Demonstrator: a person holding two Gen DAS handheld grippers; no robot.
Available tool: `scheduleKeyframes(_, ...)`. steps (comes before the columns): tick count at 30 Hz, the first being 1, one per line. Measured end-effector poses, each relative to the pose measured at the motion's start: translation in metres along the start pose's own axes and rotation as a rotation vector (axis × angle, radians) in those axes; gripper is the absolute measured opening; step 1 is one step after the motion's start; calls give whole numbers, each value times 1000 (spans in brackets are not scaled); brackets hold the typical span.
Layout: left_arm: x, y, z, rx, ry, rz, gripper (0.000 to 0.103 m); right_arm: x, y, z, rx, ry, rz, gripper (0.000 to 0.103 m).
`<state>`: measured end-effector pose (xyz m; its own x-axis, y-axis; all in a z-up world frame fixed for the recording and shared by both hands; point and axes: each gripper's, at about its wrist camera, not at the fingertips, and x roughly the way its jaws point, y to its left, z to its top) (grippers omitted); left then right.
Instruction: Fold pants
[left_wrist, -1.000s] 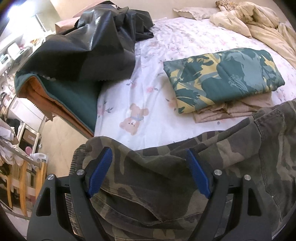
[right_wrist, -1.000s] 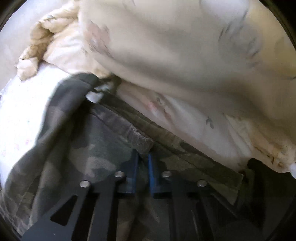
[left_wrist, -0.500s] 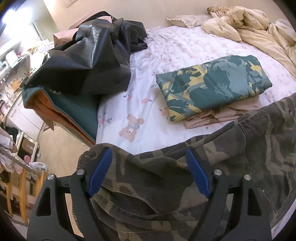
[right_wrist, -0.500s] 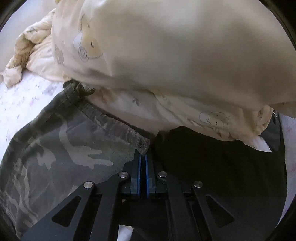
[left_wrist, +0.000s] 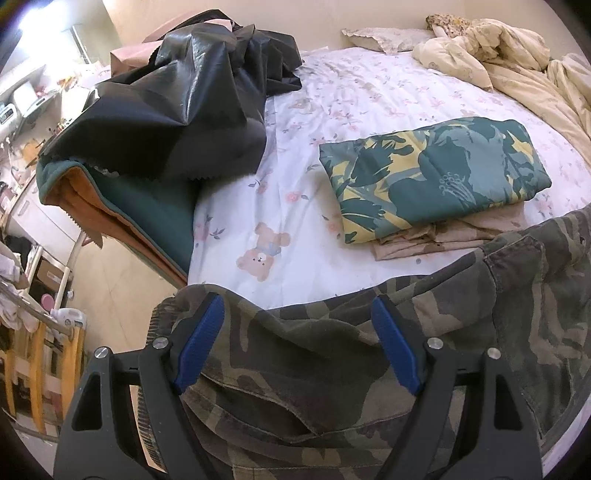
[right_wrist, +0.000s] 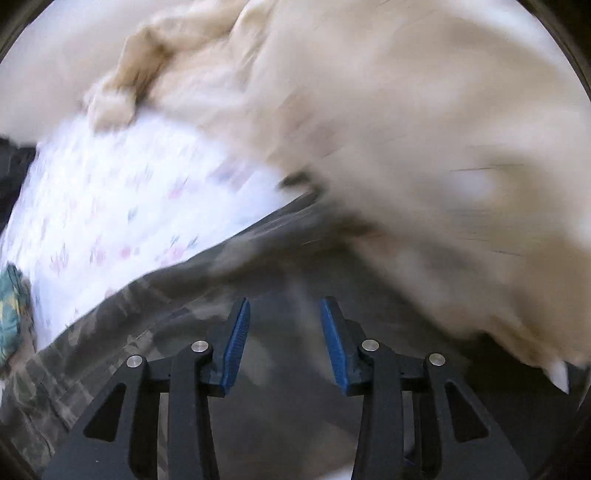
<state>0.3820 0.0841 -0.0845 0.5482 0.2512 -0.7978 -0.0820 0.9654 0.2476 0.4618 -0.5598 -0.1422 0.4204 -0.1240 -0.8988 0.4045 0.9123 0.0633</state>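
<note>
The left tool (left_wrist: 297, 345) stands wide open, its blue pads astride a bunched edge of the camouflage cotton pants (left_wrist: 517, 314), gripping nothing. Ahead of it on the floral-print bed sheet (left_wrist: 295, 206) lies a folded green-and-yellow leaf-patterned cloth (left_wrist: 436, 177). The right tool (right_wrist: 284, 341) is partly open and empty, hovering over the blurred pants (right_wrist: 110, 317), with a cream quilt (right_wrist: 424, 129) beyond its tips.

My right gripper (right_wrist: 284, 341), clamped on the pants' (right_wrist: 155, 295) waistband half a second ago, has let go; its jaws now stand apart. It has swung toward the bed's middle, I think, though blur hides much. More sheet (right_wrist: 110, 206) shows than before.
</note>
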Motion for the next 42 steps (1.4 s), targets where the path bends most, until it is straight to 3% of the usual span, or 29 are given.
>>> scheduleKeyframes(3,3,0,-2,8,2,5,79,48,23,15,-66,97,10,37)
scheduleKeyframes(6,10,0,-6,28,13,27,79,64,35,36,-117,10,-134,36)
scheduleKeyframes(10,18,3,-10,28,37,41,79,74,11,66,-36,-16,-244,35)
scheduleKeyframes(14,17,5,-10,22,35,29,79,46,15,63,-67,-52,-162,35)
scheduleKeyframes(18,8,8,-6,-12,23,-4,79,-5,2,25,-117,-74,-23,35)
scheduleKeyframes(22,-1,4,-3,3,-1,-15,79,-36,-26,-24,-92,-36,33,35)
scheduleKeyframes(25,-5,4,-2,-2,-9,-26,79,-28,-52,-52,-96,70,85,36)
scheduleKeyframes(27,-8,5,-1,-1,-18,-23,79,-14,-65,-72,-165,162,-47,35)
scheduleKeyframes(28,-10,6,-1,-1,-27,-17,79,-5,-75,-79,-200,197,-166,35)
scheduleKeyframes(30,-12,7,-2,3,-41,-12,79,-6,-95,-85,-255,175,-385,30)
scheduleKeyframes(31,-13,8,-2,7,-42,-9,79,-7,-100,-84,-253,177,-426,6)
scheduleKeyframes(33,-12,8,-3,22,-45,1,79,-19,-101,-79,-235,162,-467,2)
scheduleKeyframes(35,-12,10,-2,20,-47,11,79,-36,-88,-78,-267,103,-499,7)
scheduleKeyframes(39,-11,23,-1,-26,-35,5,79,-71,-53,-87,-257,13,-287,9)
scheduleKeyframes(42,-9,31,-1,-46,-24,30,79,-64,-34,-104,-203,62,-16,9)
